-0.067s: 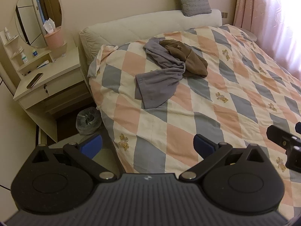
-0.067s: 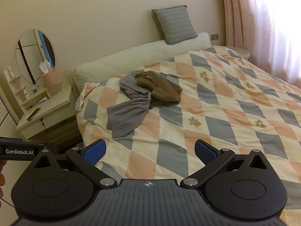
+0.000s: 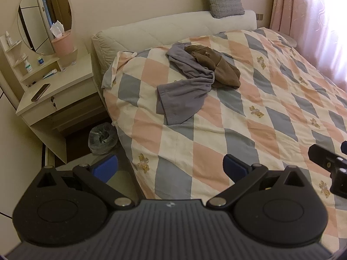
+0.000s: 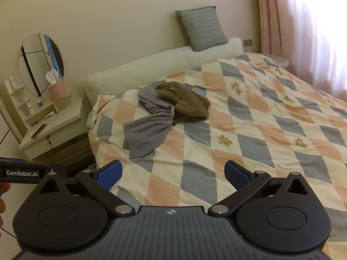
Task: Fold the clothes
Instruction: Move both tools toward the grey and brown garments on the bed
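Observation:
A crumpled grey garment (image 3: 184,93) (image 4: 149,125) lies on the bed's checked quilt (image 3: 249,130) (image 4: 260,130), partly tangled with a brown garment (image 3: 219,69) (image 4: 186,101) that rests behind it towards the headboard. My left gripper (image 3: 170,166) is open and empty, held above the bed's near left corner, far from the clothes. My right gripper (image 4: 172,172) is open and empty, above the quilt's near edge, also well short of the clothes. Part of the right gripper shows at the right edge of the left wrist view (image 3: 329,164).
A white bedside dresser (image 3: 56,93) with an oval mirror (image 3: 44,17), a phone (image 3: 40,92) and a pink tissue box (image 3: 63,43) stands left of the bed. A bin with a bag (image 3: 102,136) sits on the floor. A grey cushion (image 4: 201,28) leans on the headboard. Pink curtains (image 4: 303,32) hang at right.

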